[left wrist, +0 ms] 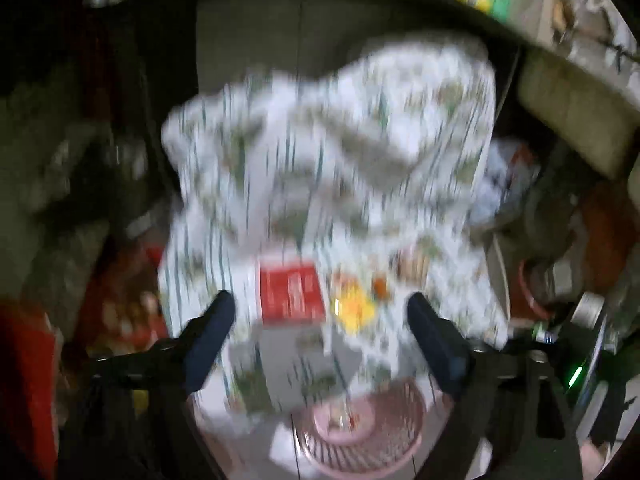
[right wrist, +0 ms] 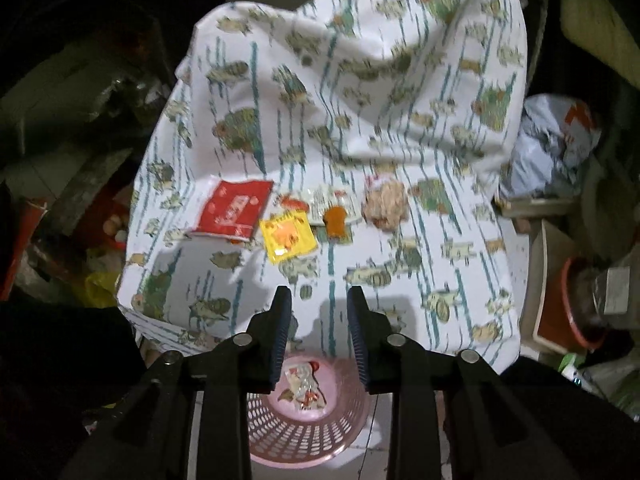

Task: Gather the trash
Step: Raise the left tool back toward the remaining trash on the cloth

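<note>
A white cloth with a fish print (right wrist: 360, 100) covers a raised surface. On it lie a red packet (right wrist: 234, 210), a yellow sachet (right wrist: 286, 238), a clear wrapper with an orange blob (right wrist: 334, 212) and a crumpled brownish wad (right wrist: 386, 204). Below the cloth's near edge stands a pink perforated basket (right wrist: 280, 436) with a crumpled wrapper (right wrist: 304, 386) inside. My right gripper (right wrist: 319, 292) hovers over the basket, jaws apart and empty. The left wrist view is blurred: my left gripper (left wrist: 320, 300) is wide open and empty above the red packet (left wrist: 290, 294), yellow sachet (left wrist: 354, 308) and basket (left wrist: 360, 432).
A blue-grey plastic bag (right wrist: 552, 148) sits to the right of the cloth, with an orange bucket (right wrist: 568, 304) and boxes below it. Dark clutter and a yellow bag (right wrist: 100, 284) crowd the left side. A pale tiled floor shows around the basket.
</note>
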Tool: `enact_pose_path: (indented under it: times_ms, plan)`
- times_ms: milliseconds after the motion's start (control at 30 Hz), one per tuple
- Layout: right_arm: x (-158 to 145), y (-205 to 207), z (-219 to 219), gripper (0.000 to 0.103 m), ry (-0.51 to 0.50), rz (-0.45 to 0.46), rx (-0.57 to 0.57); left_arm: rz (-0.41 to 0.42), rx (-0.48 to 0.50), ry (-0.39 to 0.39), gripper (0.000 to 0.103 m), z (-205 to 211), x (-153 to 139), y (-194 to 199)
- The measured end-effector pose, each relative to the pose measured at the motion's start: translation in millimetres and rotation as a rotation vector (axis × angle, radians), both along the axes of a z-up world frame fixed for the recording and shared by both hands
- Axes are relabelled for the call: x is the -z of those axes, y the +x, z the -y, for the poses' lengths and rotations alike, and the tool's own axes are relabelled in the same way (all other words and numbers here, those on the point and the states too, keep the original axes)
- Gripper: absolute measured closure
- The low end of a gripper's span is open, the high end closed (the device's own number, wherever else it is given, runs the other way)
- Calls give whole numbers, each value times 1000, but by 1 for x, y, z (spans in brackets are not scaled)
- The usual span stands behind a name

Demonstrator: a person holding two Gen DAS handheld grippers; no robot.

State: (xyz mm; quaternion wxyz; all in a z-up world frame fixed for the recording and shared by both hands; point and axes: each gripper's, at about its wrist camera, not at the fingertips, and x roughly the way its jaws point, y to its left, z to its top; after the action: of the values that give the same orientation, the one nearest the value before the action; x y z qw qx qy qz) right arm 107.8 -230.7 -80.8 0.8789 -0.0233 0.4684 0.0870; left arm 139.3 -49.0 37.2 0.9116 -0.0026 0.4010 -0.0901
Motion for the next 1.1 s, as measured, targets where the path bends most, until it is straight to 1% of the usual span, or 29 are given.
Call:
enact_pose_path:
  times_ms: [67,133,167,267,367,400,467,533,567,667,767,933,1033,1100]
  plan:
    - [-4,0,-2,59,-7,24,-1,72,-26,22,1,0,-21,8]
    - [-7,0,-3,54,-13,42,-4,127,-55,49,0,-1,-33,16]
    - [-7,0,-3,50,-17,48,-3,140,-61,59,0,-2,-34,21]
    - [-5,3,-1,42,-22,50,7,141,-69,44,0,-9,-25,31]
    - [-1,8,4,41,-33,43,16,132,-78,6,0,-20,4,34]
    - [1,9,5,41,-29,36,16,123,-79,14,0,-20,15,35]
    - [6,14,8,41,-25,18,23,85,-112,52,0,-22,37,39]
    - [11,19,9,41,-23,6,32,43,-123,59,0,-24,52,47]
    - [12,20,9,41,-24,1,34,32,-126,60,0,-25,56,51]
    - [17,26,7,41,-33,-9,40,36,-130,76,0,-27,61,54]
    - [20,30,7,41,-22,-24,40,3,-112,111,0,-26,68,60]
    - [19,41,8,41,1,-52,38,-56,-120,69,0,-33,77,69]
    - [8,57,11,41,-2,-64,26,-96,-130,53,0,-37,80,75]
    - [0,70,15,41,8,-78,9,-143,-147,38,0,-41,84,81]
